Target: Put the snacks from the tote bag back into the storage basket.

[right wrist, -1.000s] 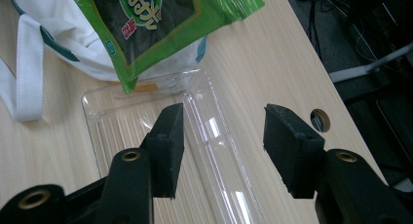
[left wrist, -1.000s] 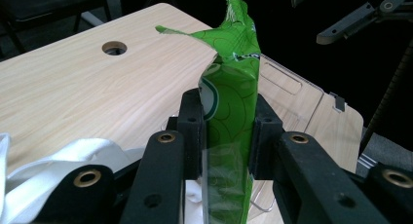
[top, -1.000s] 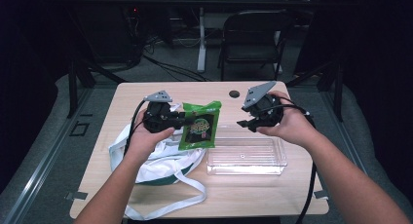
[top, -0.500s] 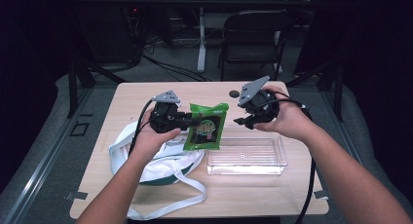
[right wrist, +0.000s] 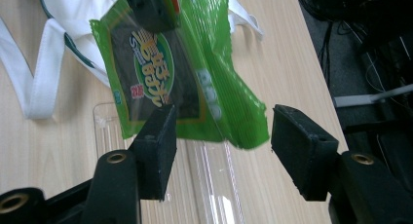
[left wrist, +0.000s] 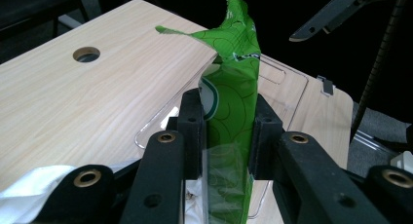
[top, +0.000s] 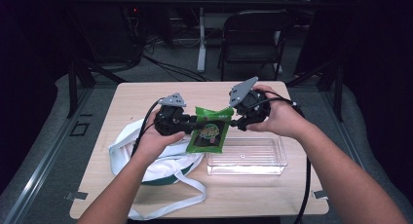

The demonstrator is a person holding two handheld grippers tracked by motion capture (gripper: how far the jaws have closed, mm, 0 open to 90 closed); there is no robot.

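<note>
White cloth bag [top: 160, 160] with long straps is lying at the worktop's [top: 126, 102] front-left, near the front edge. Left gripper [top: 187, 122] is hovering above it, jaws clamped on the left side of a green snack packet [top: 210, 130]; left gripper view is showing the packet [left wrist: 233, 117] pinched edge-on between both pads. Packet is hanging in the air just above the left end of a clear plastic tray [top: 248, 157] that is sitting toward the front-right. Right gripper [top: 237, 121] is sitting just beside the packet's upper right edge, jaws spread wide, gripping nothing; in the right gripper view the packet [right wrist: 180, 68] is showing between and beyond the pads, contact unclear. Round hole [left wrist: 86, 54] is showing near the worktop's far edge.
</note>
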